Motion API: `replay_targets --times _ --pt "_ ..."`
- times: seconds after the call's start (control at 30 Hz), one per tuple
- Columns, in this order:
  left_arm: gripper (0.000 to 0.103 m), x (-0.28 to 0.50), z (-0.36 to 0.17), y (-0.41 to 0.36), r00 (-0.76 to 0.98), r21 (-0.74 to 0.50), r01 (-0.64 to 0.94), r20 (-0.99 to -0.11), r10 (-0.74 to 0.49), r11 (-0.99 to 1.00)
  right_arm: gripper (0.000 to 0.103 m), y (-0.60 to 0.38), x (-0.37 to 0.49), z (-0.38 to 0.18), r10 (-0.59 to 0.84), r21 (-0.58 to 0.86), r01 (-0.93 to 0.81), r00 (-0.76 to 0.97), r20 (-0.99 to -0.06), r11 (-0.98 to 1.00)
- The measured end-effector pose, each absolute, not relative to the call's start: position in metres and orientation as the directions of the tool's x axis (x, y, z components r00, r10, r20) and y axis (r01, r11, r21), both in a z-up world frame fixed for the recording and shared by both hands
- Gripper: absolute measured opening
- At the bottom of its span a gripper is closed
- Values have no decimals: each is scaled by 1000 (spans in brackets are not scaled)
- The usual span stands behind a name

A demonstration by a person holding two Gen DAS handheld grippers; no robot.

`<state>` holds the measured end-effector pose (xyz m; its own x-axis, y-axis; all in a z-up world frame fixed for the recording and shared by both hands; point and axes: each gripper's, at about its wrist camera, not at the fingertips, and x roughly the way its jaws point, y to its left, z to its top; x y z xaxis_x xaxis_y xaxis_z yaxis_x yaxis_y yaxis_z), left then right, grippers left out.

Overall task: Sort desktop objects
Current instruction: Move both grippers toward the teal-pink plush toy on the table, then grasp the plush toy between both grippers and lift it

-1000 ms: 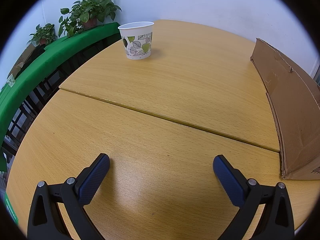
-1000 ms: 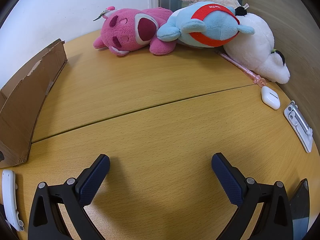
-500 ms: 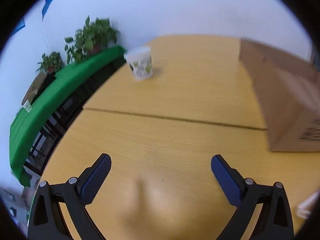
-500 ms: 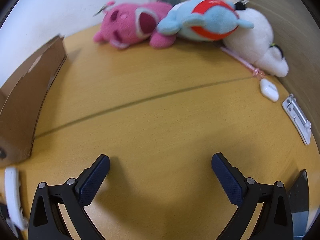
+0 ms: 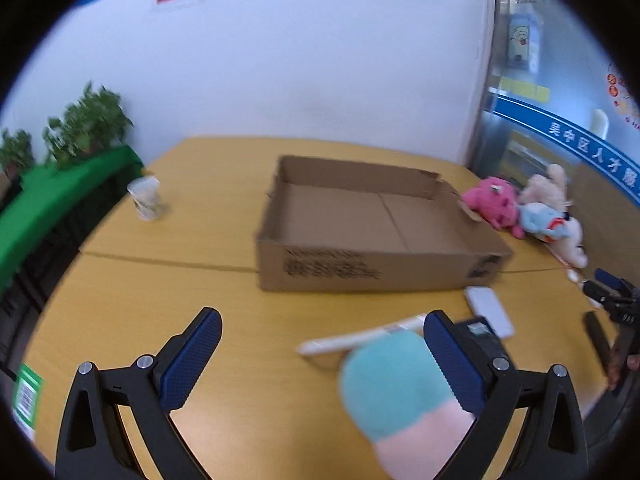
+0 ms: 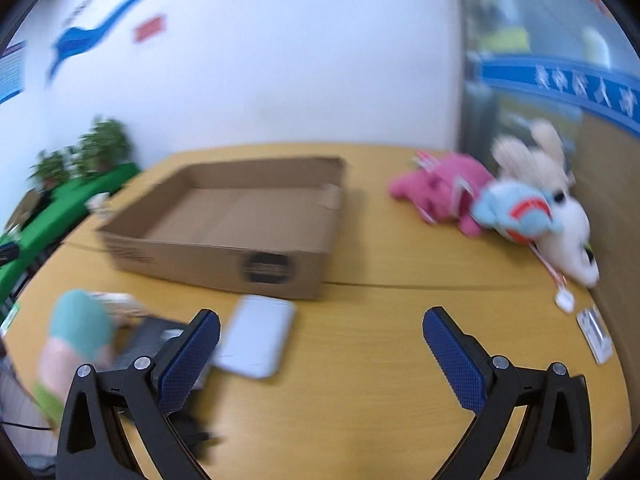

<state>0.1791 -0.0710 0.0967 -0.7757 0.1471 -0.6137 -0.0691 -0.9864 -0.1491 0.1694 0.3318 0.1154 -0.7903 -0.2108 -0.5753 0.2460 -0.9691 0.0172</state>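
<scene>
Cardboard box (image 5: 376, 232) mid-table, flat white device (image 6: 256, 334) just beside its near wall

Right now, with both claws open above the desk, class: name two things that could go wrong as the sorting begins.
1. The teal and pink soft toy sits right against the left claw, partly hiding the white pen-like object and dark device; a grab there may catch the wrong item.
2. The white flat case lies close beside the cardboard box, so the right claw might bump the box wall.
</scene>
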Motion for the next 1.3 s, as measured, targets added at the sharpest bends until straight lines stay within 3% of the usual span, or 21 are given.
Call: replay_targets --times 0.17,0.4,0.43,0.5,0.53,0.57,0.63,0.7,0.73,0.77,0.83,0.9,1.0,1.07,1.3 --pt "101 186 73 -57 -734 -211 -103 -643 217 -972 103 280 215 120 -292 -7 339 -821 -491 -941" --pt "100 192 56 -57 -739 -258 -55 -640 213 -965 102 191 233 90 -524 92 590 -623 -581 -802" --pt "98 191 52 -58 -732 -272 -52 -644 222 -961 97 179 238 84 -543 97 620 -588 -599 -778" --pt "87 188 45 -59 -716 -296 -50 -656 240 -954 78 157 241 71 -575 120 668 -518 -633 -735" --pt "73 186 40 -57 -702 -307 -56 -664 256 -950 66 148 242 65 -593 138 689 -483 -645 -712" --pt "52 184 35 -55 -687 -313 -68 -674 272 -947 58 140 244 59 -613 162 710 -441 -655 -685" --pt "36 180 26 -50 -654 -342 -107 -683 325 -934 57 129 247 51 -644 200 743 -374 -668 -639" --pt "37 182 27 -49 -665 -347 -112 -670 330 -931 74 118 250 47 -659 213 775 -319 -682 -595" --pt "43 182 28 -50 -665 -354 -110 -669 333 -929 96 115 251 47 -660 209 784 -309 -685 -584" --pt "59 180 27 -53 -658 -363 -90 -677 329 -927 103 112 252 46 -660 207 790 -302 -688 -577" --pt "80 175 20 -57 -633 -372 -47 -707 316 -927 103 109 249 40 -652 215 788 -286 -702 -577" --pt "80 172 12 -63 -611 -435 -46 -700 370 -899 102 108 244 32 -622 202 766 -304 -722 -610" --pt "79 168 4 -65 -585 -499 -68 -682 439 -864 88 109 237 20 -591 198 743 -310 -745 -639" --pt "68 166 1 -60 -556 -525 -118 -668 494 -843 83 110 237 19 -594 203 740 -311 -742 -641" --pt "66 175 28 -62 -583 -427 -118 -701 411 -896 83 111 233 32 -687 314 755 -239 -687 -576"
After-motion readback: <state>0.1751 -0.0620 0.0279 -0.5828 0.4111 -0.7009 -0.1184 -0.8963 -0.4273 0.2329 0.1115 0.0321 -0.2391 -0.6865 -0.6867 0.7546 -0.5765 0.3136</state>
